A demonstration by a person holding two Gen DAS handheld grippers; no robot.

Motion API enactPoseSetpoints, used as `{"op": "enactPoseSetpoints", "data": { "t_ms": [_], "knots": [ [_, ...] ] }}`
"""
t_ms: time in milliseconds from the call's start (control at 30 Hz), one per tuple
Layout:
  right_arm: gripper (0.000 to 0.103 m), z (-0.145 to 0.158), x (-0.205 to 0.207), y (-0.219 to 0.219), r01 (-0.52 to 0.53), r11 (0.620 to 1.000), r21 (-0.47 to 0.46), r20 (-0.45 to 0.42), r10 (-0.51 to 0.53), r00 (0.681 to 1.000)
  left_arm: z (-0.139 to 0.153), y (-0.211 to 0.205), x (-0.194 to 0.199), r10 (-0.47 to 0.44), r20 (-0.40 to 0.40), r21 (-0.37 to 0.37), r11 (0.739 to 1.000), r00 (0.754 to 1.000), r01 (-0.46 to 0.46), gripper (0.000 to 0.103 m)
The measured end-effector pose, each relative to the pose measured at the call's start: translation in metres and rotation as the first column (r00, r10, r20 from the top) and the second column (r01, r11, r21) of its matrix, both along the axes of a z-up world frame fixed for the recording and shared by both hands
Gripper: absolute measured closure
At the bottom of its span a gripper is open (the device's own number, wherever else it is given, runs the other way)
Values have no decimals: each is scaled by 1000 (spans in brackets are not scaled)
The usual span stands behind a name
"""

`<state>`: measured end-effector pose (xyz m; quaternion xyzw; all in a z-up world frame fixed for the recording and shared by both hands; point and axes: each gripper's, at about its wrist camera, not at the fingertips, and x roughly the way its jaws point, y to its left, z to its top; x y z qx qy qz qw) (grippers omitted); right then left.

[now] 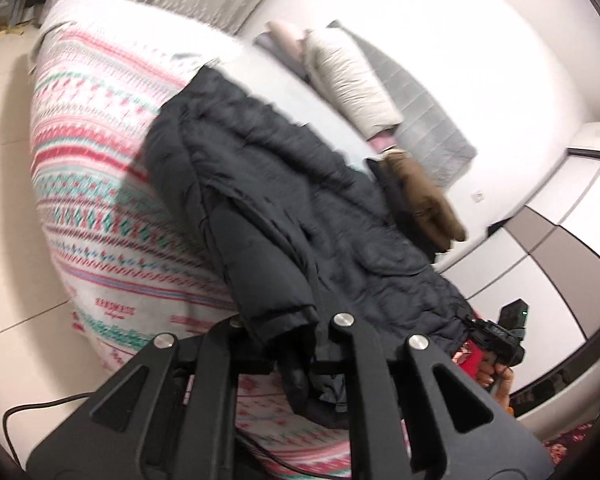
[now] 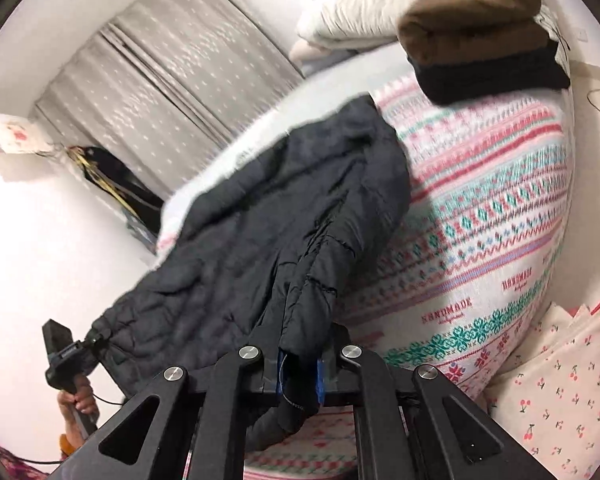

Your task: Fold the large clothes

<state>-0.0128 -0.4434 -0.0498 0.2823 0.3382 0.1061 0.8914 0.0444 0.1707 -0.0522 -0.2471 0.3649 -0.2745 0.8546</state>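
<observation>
Both tools grip a dark quilted coat (image 1: 284, 200) that lies lengthwise along a bed. At the near edge of the left wrist view, the left tool (image 1: 296, 364) is closed on a fold of the coat's dark fabric, a cuffed sleeve end draped just above its fingers. In the right wrist view, the right tool (image 2: 300, 376) is clamped on another sleeve cuff, the cloth pinched between blue pads (image 2: 320, 380) and hanging below them.

The coat stretches away from both tools across a bedspread (image 1: 100, 168) patterned in pink, red and teal bands. Its far end reaches a plain pale strip of bedding. Motion blur softens the coat's edges in both views.

Beyond the coat, near the far end of the bed, sits a folded pile with a brown garment (image 2: 476, 20) on top of a black one (image 2: 496, 76). Further on lies a folded cream padded garment (image 1: 348, 76), resting on a grey quilted blanket (image 1: 424, 116).

Each camera catches the other tool's handle in the person's hand at the coat's near hem: the right hand (image 1: 500, 380) in the left view, the left hand (image 2: 78, 396) in the right view. A grey curtain (image 2: 172, 92) with small pale marks hangs behind the bed. White cloth printed with cherries (image 2: 556, 392) lies at the right of the right view.
</observation>
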Motion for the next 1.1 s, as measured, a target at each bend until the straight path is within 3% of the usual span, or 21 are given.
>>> {"op": "enactPoseSetpoints", "data": {
  "t_ms": [300,600,700,933,1100],
  "knots": [
    [94,56,-31,4,-4,1000,1,128,4,992,56,6,-41,-80,120,-56,995,990,87,92],
    [94,108,-56,-2,12,1000,-8,250,-9,968,91,16,-60,-79,186,-113,988,979,101,92],
    [94,117,-37,-4,9,999,-39,236,0,972,92,18,-32,-48,160,-96,993,986,64,91],
    [94,113,57,-16,29,998,-56,188,-18,982,75,19,62,39,84,-65,997,996,-34,90],
    [94,89,127,-25,72,993,-95,123,-60,991,44,3,141,94,21,55,994,995,-95,89]
  ]
}}
